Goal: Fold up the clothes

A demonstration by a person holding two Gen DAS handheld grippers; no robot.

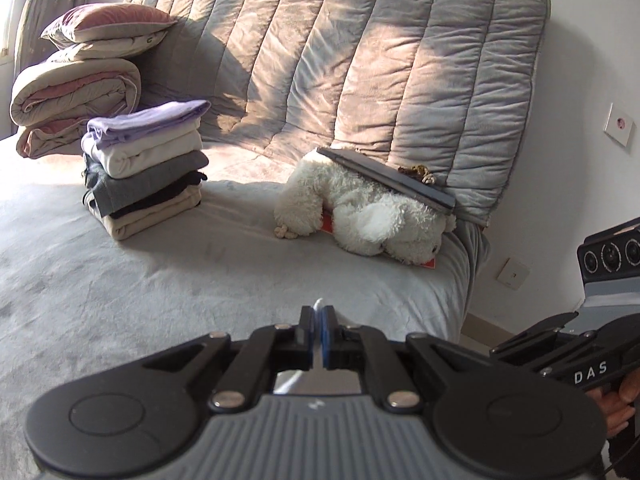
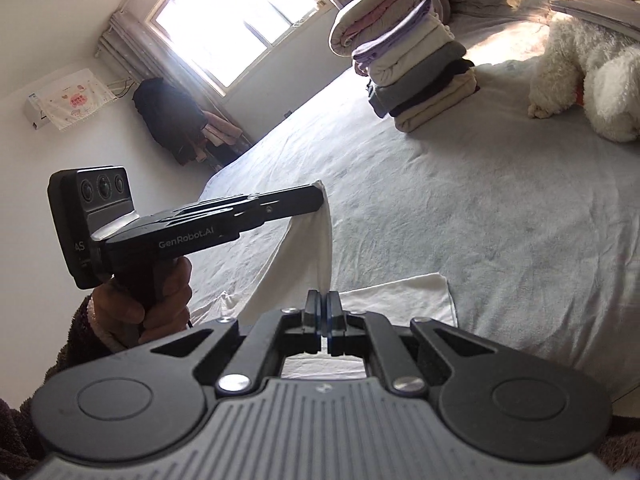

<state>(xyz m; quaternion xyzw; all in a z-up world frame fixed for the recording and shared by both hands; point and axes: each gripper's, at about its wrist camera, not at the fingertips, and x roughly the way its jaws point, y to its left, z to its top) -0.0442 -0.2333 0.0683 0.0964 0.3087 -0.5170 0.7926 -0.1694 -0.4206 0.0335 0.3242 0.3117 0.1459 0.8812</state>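
White cloth garment (image 2: 316, 240) hangs over grey bedsheet (image 2: 460, 208); left gripper (image 1: 319, 326) and right gripper (image 2: 324, 312) each clamped shut on its fabric.

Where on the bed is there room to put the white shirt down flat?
The widest bare patch of the grey bed cover lies in front of the stack of folded clothes and the white plush dog. A narrower gap runs between those two. Toward the headboard it is crowded with rolled quilts. The white garment hangs from the left gripper.
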